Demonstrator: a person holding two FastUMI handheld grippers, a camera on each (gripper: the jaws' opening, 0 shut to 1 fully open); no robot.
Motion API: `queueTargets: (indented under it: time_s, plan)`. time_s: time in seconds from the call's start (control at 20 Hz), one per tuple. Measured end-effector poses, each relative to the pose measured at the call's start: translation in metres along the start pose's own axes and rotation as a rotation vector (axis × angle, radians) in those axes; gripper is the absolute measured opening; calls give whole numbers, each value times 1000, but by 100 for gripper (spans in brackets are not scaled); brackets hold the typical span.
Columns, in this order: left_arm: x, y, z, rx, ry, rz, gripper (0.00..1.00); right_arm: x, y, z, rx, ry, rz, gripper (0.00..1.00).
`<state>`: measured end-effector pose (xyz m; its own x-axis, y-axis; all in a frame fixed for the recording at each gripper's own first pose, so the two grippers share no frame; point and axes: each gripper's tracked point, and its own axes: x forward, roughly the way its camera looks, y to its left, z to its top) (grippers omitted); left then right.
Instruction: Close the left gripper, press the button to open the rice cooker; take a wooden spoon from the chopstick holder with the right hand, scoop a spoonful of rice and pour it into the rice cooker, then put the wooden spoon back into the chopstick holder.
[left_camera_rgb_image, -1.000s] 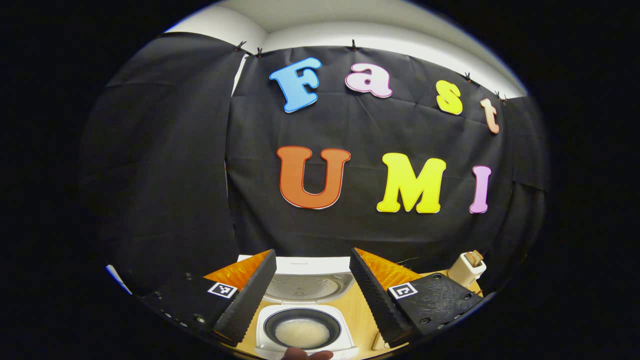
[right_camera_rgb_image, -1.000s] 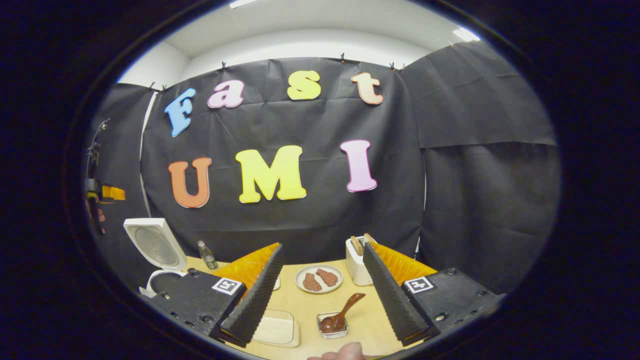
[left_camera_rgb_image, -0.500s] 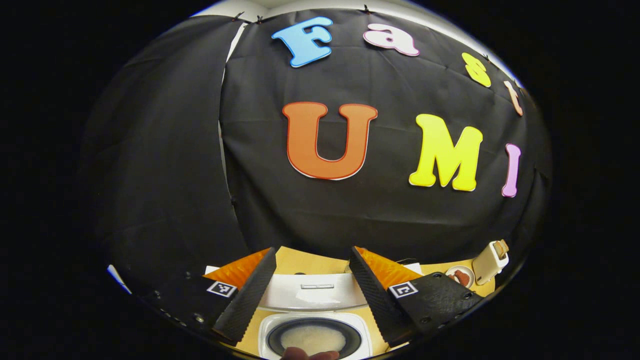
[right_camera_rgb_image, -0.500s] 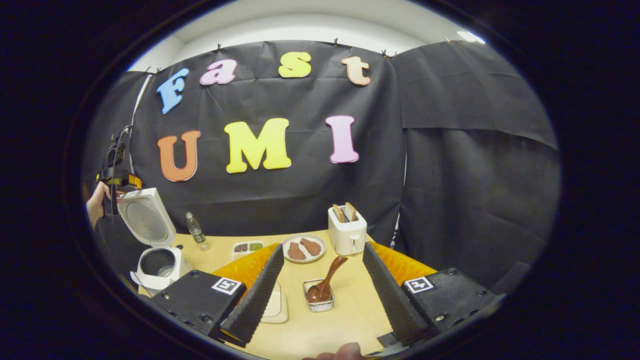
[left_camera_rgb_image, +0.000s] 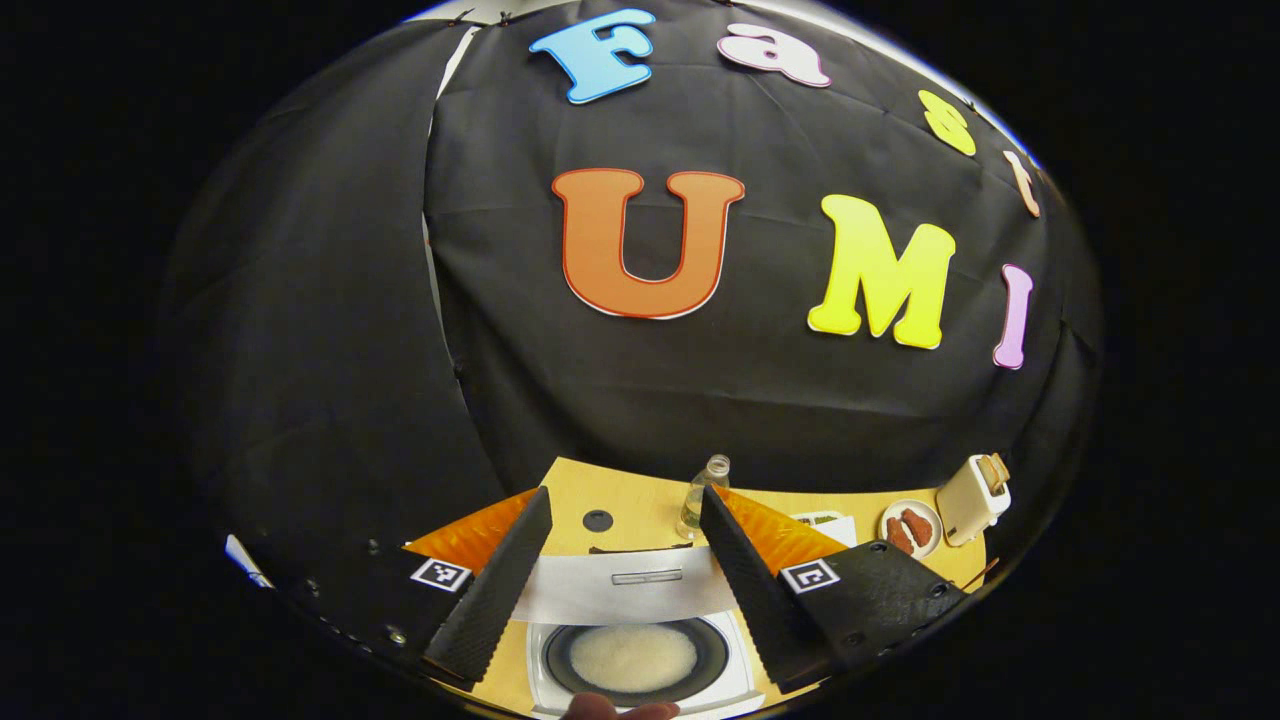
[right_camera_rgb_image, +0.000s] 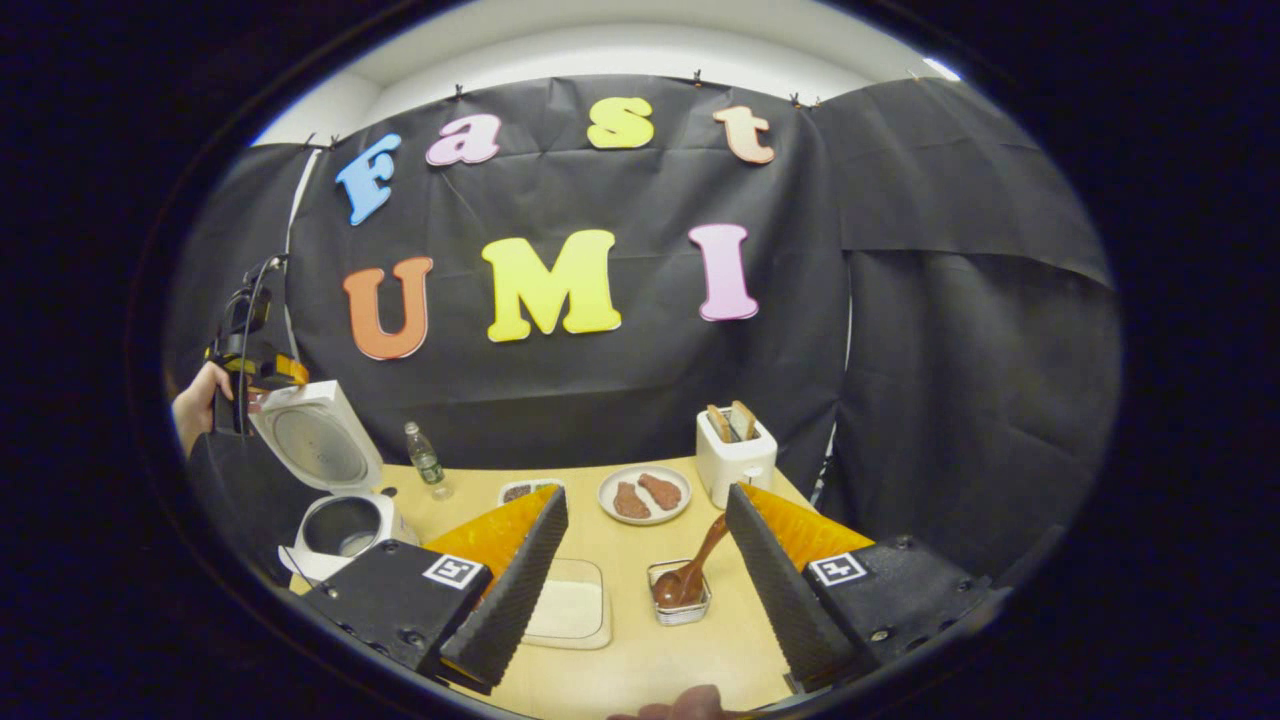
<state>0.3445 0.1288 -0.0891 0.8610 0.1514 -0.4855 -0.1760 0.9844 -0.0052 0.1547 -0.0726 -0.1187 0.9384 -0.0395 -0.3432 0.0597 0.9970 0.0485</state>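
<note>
Looking over the table, I see the cooker at its far left with the lid already up, so the opening step is done and, I judge, the spoon step is now in hand. In the left gripper view the left gripper hangs above the open pot with its fingers wide apart and holding nothing; rice lies inside the pot. The right gripper is also wide open and empty, above the table. The spoon stands tilted in a small metal holder just ahead between its fingers, and a shallow tray lies beside it. The next move probably calls for lowering the right gripper and closing it on the spoon's handle.
</note>
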Motion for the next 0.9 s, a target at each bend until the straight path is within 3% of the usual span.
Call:
queueTargets:
  time_s: [0.35, 0.65, 0.9]
  plan:
    - [-61, -30, -86, -17, 117, -47, 96, -4, 17, -30, 24, 44, 77, 99]
    - [-85, -33, -163, -46, 201, -7, 96, -16, 31, -44, 25, 79, 164, 100]
    - [-86, -25, -178, -35, 146, 39, 95, -20, 36, -53, -15, 105, 203, 100]
